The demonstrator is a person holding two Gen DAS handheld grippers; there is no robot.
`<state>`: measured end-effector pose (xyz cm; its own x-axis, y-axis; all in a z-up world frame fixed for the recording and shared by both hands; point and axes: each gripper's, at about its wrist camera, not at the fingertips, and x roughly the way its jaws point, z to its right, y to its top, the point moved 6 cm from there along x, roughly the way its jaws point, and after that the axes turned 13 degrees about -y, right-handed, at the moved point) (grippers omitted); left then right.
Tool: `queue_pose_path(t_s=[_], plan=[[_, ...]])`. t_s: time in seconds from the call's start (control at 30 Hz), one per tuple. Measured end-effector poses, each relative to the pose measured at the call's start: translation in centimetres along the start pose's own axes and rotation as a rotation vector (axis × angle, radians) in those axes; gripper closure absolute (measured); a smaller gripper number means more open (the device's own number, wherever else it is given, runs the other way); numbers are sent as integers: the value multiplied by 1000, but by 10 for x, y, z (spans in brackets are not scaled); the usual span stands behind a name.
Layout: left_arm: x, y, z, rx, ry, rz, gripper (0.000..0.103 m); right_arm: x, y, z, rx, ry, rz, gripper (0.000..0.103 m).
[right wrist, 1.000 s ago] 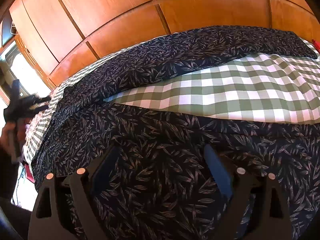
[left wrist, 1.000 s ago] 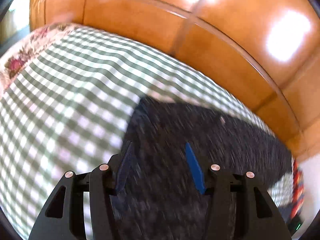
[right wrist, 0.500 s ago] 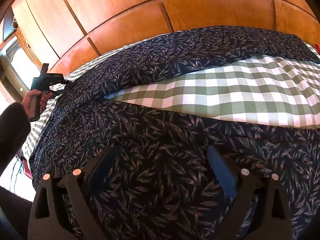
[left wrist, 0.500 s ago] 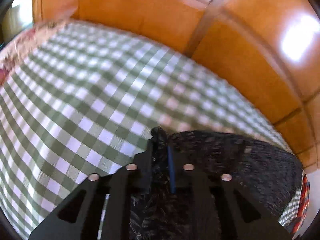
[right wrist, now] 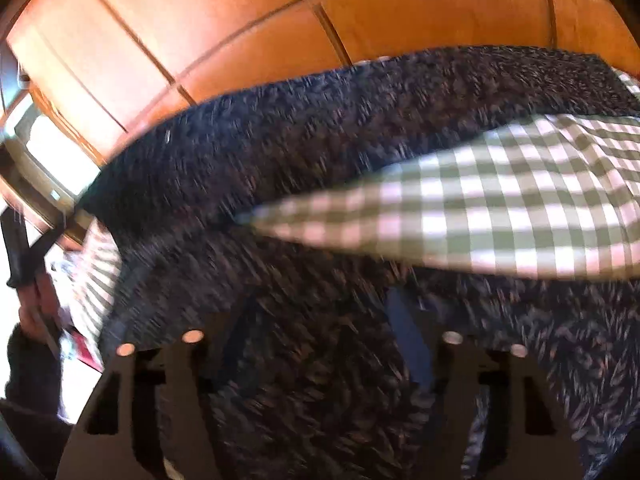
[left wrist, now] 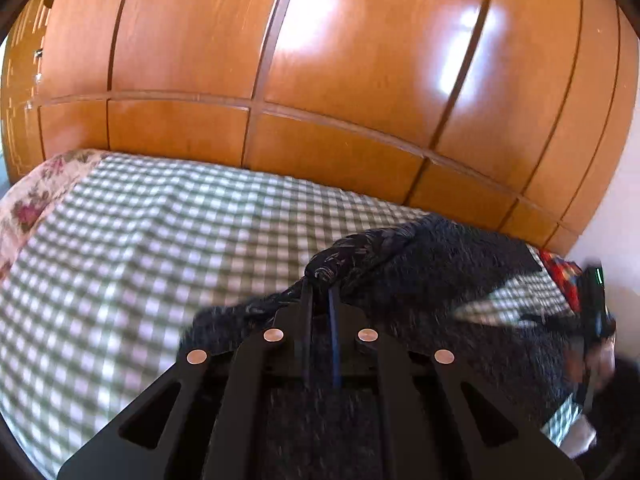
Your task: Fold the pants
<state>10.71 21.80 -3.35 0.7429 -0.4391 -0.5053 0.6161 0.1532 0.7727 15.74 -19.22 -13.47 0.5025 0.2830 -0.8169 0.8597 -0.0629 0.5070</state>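
Observation:
The dark navy leaf-print pants (right wrist: 320,152) lie spread on a bed with a green-and-white checked sheet (left wrist: 140,248). My left gripper (left wrist: 320,294) is shut on a bunched edge of the pants (left wrist: 340,264), held a little above the sheet. It also shows at the far left of the right wrist view as the left gripper (right wrist: 18,240), held by a hand (right wrist: 36,312). My right gripper (right wrist: 320,320) hovers over the near pant leg with its jaws closing. Fabric lies between the jaws, and the blur hides whether the pads press on it.
A glossy wooden wardrobe (left wrist: 320,80) rises right behind the bed. A floral pillow (left wrist: 36,196) sits at the bed's left end. A red patterned cloth (left wrist: 560,276) lies at the right end. A wedge of checked sheet (right wrist: 500,200) shows between the two pant legs.
My left gripper closed on the pants' edge, then lifted and carried it to the right. The right gripper's jaws have narrowed over the near leg, and the far leg has swung closer.

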Motion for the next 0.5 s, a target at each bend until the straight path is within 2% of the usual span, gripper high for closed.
queue_pose_path(t_s=[0.13, 0.27, 0.33, 0.5], plan=[[-13, -23, 12, -7, -16, -12, 98, 4, 46, -4, 99, 120, 1, 43], [-17, -36, 19, -6, -25, -28, 98, 26, 96, -8, 194, 190, -24, 43], [-15, -37, 15, -18, -28, -32, 98, 45, 120, -4, 258, 191, -47, 43], [-15, -37, 4, -45, -21, -39, 98, 88, 151, 17, 374, 76, -101, 43]])
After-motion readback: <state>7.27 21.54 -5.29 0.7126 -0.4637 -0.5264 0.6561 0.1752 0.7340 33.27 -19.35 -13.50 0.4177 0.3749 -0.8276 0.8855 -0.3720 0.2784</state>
